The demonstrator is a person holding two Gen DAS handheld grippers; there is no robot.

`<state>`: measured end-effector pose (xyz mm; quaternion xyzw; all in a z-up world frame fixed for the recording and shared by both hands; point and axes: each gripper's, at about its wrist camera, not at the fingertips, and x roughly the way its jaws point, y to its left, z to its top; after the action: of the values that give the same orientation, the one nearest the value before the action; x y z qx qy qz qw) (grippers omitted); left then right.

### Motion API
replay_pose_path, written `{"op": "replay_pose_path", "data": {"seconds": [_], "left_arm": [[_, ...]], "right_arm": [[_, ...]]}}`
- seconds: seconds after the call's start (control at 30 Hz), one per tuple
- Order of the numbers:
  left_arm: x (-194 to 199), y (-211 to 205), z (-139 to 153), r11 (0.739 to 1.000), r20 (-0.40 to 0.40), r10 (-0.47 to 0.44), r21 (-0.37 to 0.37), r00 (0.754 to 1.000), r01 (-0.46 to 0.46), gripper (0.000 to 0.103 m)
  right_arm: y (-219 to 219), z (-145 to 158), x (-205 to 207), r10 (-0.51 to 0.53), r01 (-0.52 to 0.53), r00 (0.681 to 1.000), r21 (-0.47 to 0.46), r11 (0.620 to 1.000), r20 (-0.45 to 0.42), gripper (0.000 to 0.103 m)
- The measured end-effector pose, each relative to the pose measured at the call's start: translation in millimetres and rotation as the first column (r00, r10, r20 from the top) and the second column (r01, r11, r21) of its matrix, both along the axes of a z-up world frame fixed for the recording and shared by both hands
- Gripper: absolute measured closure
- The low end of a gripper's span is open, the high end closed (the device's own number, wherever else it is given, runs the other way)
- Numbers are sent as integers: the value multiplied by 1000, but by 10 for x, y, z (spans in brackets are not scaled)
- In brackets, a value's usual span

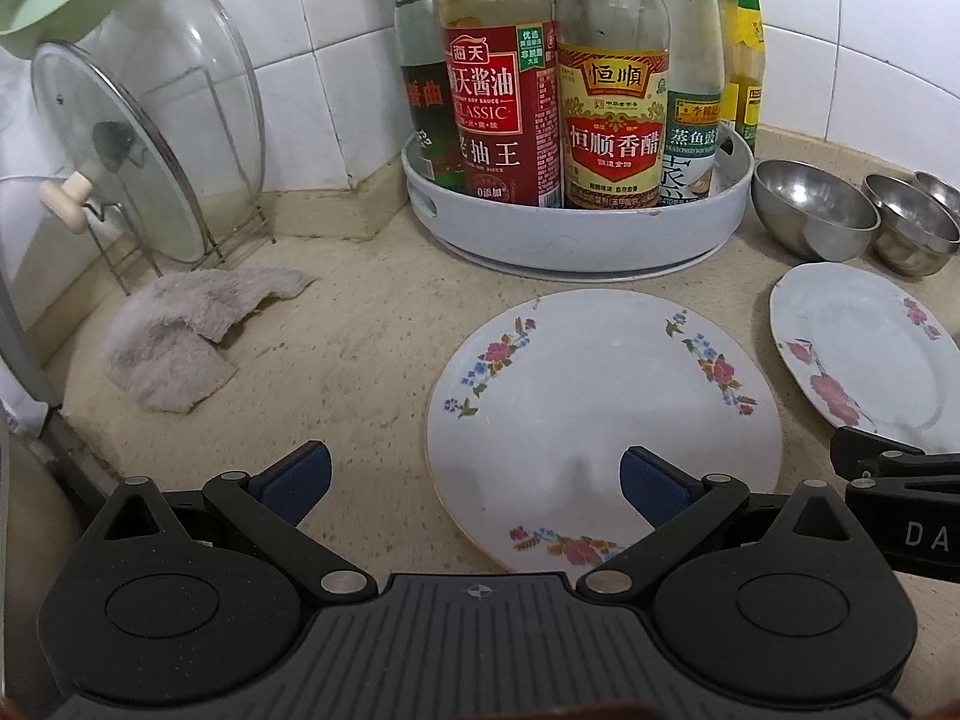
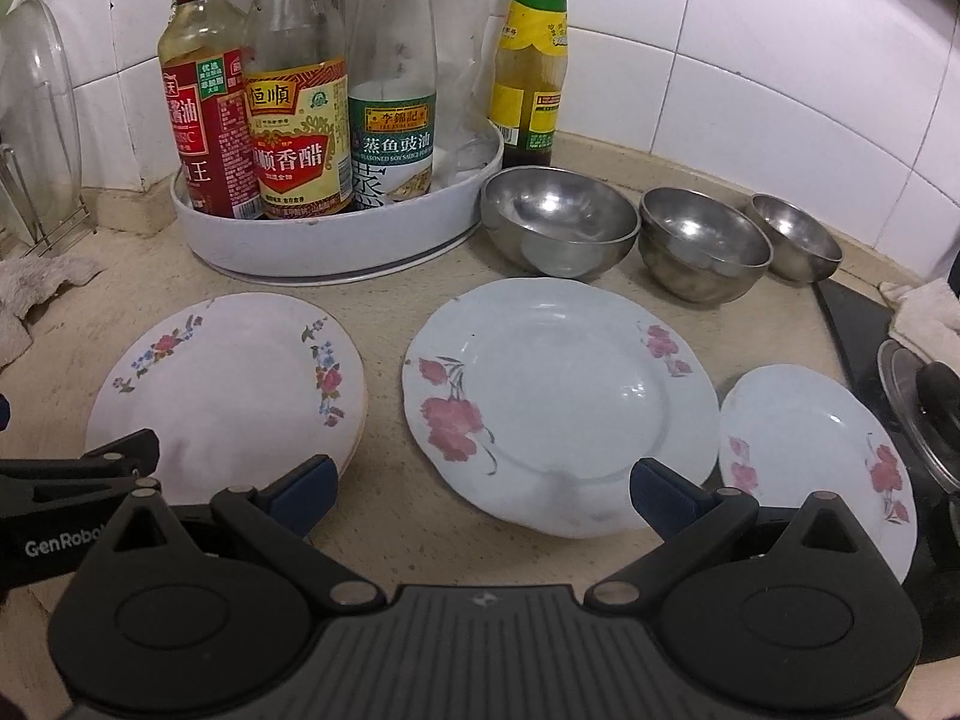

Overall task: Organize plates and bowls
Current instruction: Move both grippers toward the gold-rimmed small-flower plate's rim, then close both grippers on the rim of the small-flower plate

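Two wide-spread jaws above plates: left gripper (image 1: 474, 483) over small-flowered plate (image 1: 603, 420), right gripper (image 2: 483, 495) over pink-flowered plate (image 2: 558, 402).

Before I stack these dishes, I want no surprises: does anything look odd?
Only the crumpled rag lying loose on the counter left of the plates. The three plates lie flat and the three steel bowls stand upright.
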<state>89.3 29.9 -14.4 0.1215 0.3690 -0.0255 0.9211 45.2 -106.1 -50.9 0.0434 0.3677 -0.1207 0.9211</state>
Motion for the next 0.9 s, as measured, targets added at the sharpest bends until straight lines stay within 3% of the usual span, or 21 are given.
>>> {"op": "replay_pose_path", "data": {"seconds": [0.6,0.9], "left_arm": [[256,161,-68,999,-45,-17,-42,999,15,0],[321,259,-165,995,-82,-35,-91,996,27,0]], "right_arm": [[145,-48,220,26,-24,999,61,998,-40,3],[205,-142,297,74,-61,993,145,988,-87,23]]}}
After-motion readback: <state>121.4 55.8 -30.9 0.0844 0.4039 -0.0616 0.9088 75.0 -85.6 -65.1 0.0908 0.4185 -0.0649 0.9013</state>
